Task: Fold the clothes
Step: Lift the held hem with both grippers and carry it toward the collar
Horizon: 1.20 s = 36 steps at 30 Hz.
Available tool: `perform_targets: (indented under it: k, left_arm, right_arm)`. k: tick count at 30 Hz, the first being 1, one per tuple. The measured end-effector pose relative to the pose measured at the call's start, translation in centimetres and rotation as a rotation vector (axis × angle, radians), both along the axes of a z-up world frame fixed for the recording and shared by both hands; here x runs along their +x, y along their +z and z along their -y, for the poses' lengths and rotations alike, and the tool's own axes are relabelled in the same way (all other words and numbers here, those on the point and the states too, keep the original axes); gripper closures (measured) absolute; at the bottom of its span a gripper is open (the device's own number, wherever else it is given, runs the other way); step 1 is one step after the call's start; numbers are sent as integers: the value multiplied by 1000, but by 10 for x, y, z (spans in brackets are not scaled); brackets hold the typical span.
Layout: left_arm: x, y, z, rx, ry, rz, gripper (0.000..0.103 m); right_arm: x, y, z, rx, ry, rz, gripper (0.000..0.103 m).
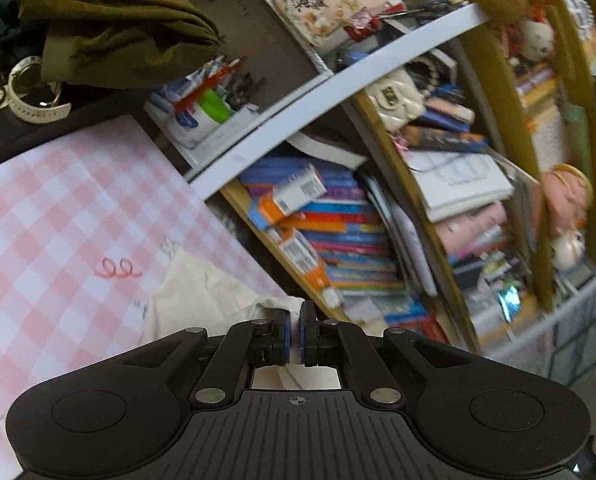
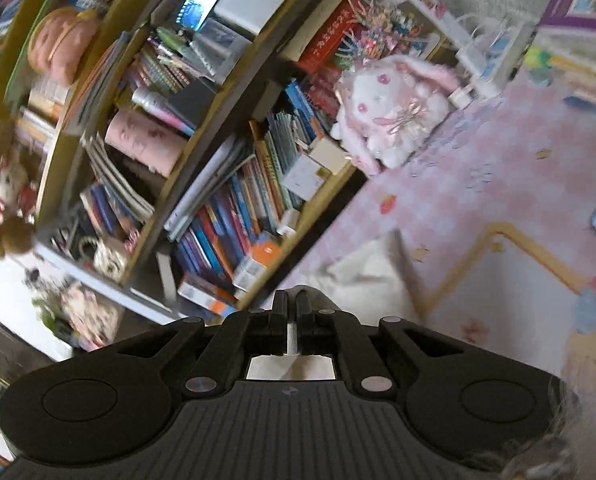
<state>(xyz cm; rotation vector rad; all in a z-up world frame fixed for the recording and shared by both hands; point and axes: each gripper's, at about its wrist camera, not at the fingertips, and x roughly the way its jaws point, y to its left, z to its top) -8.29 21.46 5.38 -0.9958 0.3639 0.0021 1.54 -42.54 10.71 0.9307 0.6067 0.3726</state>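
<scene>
From my left wrist camera, the left gripper (image 1: 295, 330) fills the bottom of the view, its blue-edged pads drawn nearly together with a thin fold of cream garment (image 1: 202, 296) pinched between them; the cloth shows pale through the slot behind the pads, but the gripper body hides how much hangs below. On my right wrist camera the right gripper (image 2: 292, 322) is likewise closed tight, a sliver of white fabric caught between its fingers, and the cream garment (image 2: 372, 276) trails off beyond the tips, badly blurred, so I cannot make out its edges or any seams. What I can see of the cloth is plain, off-white and creased, draped down onto the pink checked tablecloth (image 1: 58, 216) just beyond both sets of fingers. Both views are tilted hard, with each gripper pointing slightly downward over the table toward the shelves. Farther back sits a crowded bookshelf (image 1: 338, 232), an olive-green garment (image 1: 114, 28) heaped at the table's far corner, and, on the right view, a pink-and-white plush rabbit (image 2: 394, 116), smeared by blur.
</scene>
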Motion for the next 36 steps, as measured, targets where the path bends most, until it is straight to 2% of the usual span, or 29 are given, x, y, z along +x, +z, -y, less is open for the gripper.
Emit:
perform_targets:
  k: [4, 8, 10, 17, 23, 26, 30, 36]
  left_arm:
    - [38, 1, -1, 20, 40, -36, 100]
    - [80, -3, 3, 39, 61, -71, 100]
    - [97, -11, 5, 54, 80, -94, 100]
    - [144, -50, 3, 54, 127, -240, 100]
    - [164, -70, 3, 65, 139, -312, 100]
    - [167, -69, 4, 67, 141, -296, 100]
    - [172, -69, 2, 50, 145, -265, 100]
    - [192, -97, -5, 40, 108, -359, 100]
  right_arm:
    - [46, -10, -7, 22, 27, -14, 99]
    - [90, -27, -8, 38, 5, -53, 99]
    - [112, -39, -6, 65, -11, -74, 99]
    - [168, -79, -17, 50, -7, -169, 99]
    - [199, -110, -22, 15, 9, -241, 99]
    - [208, -121, -22, 13, 0, -272, 99]
    - [209, -120, -19, 36, -14, -251, 99]
    - [218, -131, -25, -23, -33, -293, 99]
